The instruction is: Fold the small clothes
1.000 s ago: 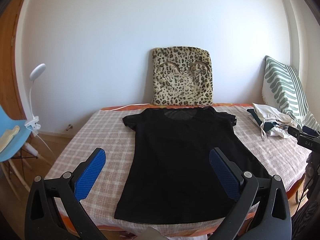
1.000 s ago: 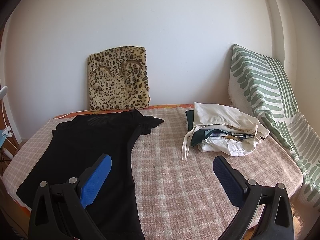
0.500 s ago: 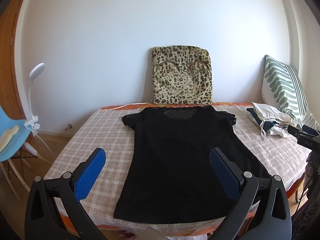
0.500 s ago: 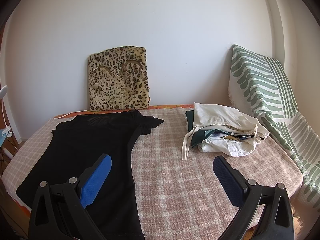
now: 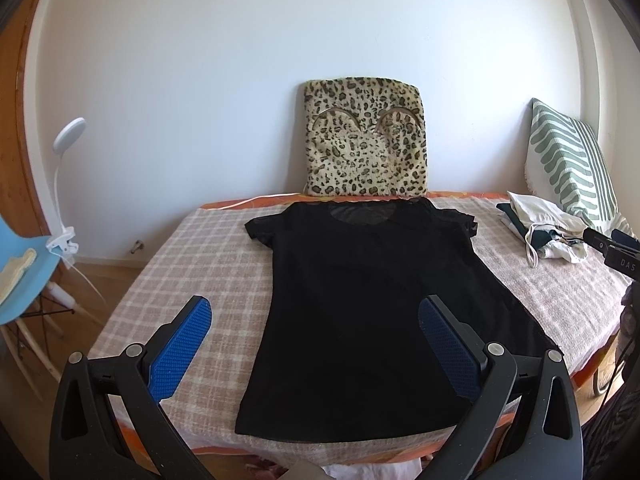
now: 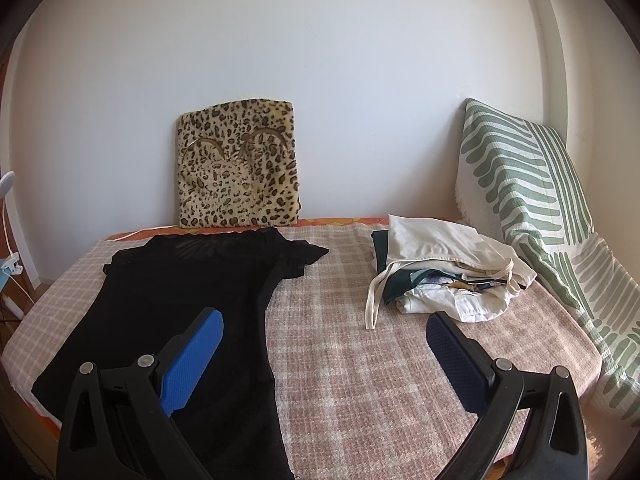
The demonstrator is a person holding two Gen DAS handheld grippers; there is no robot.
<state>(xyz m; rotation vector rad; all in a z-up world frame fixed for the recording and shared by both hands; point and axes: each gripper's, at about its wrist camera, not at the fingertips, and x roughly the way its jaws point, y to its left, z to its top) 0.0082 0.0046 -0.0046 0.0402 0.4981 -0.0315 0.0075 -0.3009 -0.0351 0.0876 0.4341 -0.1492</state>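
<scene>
A black short-sleeved T-shirt (image 5: 372,300) lies flat on the checked blanket (image 5: 192,264), collar toward the wall and hem at the near edge. It also shows in the right wrist view (image 6: 168,304), at the left. My left gripper (image 5: 316,336) is open and empty, held above the near edge, in front of the shirt's hem. My right gripper (image 6: 324,340) is open and empty, above the blanket (image 6: 352,352) just right of the shirt.
A pile of folded light and dark clothes (image 6: 444,264) lies at the back right. A leopard cushion (image 5: 364,148) leans on the wall. A green striped pillow (image 6: 524,192) stands at the right. A blue chair (image 5: 20,256) and a clip lamp (image 5: 64,184) stand left of the bed.
Both grippers have drifted back slightly, so the shirt sits a little farther off. Both stay open and empty.
</scene>
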